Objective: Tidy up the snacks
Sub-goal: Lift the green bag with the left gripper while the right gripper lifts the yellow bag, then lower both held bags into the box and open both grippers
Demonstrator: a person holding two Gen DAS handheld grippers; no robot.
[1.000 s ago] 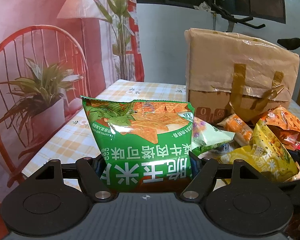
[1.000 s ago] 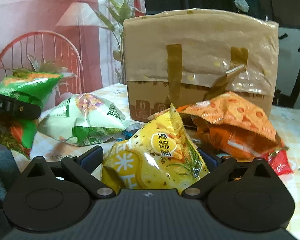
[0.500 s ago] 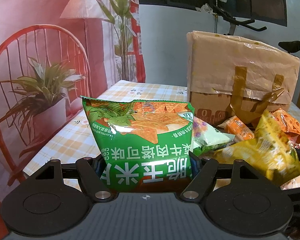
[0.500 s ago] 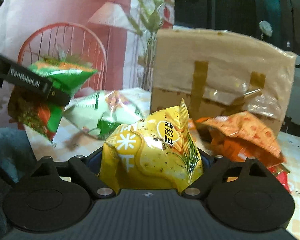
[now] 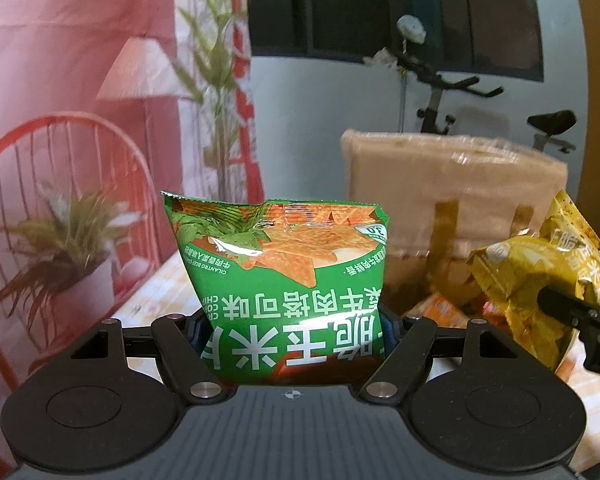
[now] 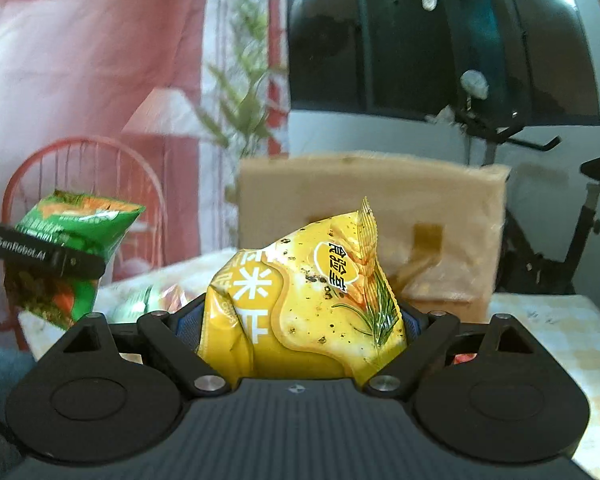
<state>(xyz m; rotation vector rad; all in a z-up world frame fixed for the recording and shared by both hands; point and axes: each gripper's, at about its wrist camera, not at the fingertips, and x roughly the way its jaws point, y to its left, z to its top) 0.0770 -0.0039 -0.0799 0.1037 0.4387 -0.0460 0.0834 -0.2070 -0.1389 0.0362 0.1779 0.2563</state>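
Green foil chip bag (image 5: pixel 284 280), printed upside down as seen from the left wrist cam, sits clamped between the fingers of the left gripper (image 5: pixel 290 326); pads press its lower sides and the bag stands upright, lifted off the table (image 5: pixel 156 296). Ahead and to the right of that claw: taped cardboard box (image 5: pixel 452 192), blurred, w/ a few orange packets (image 5: pixel 440 308) lying at its foot. Far right of the same view: yellow snack bag (image 5: pixel 532 276), pinched by the other tool's dark finger.

Right wrist cam, left to right: the green bag appears again at far left, held up by the left tool's finger; low and just left of the claw, a pale green-white packet (image 6: pixel 140 304) lies on the cloth, partly hidden. Centre: right gripper (image 6: pixel 300 328) closed on the yellow bag, which bulges up and forward between the fingers, tilted slightly right. Behind it, the box; to its right, bare checked cloth.

Progress (judgement): two bags picked up, one per tool, neither yet placed. Several packets remain loose near the box, so sorting looks early to mid-stage. Destination not identifiable; whether the box is open cannot be told.
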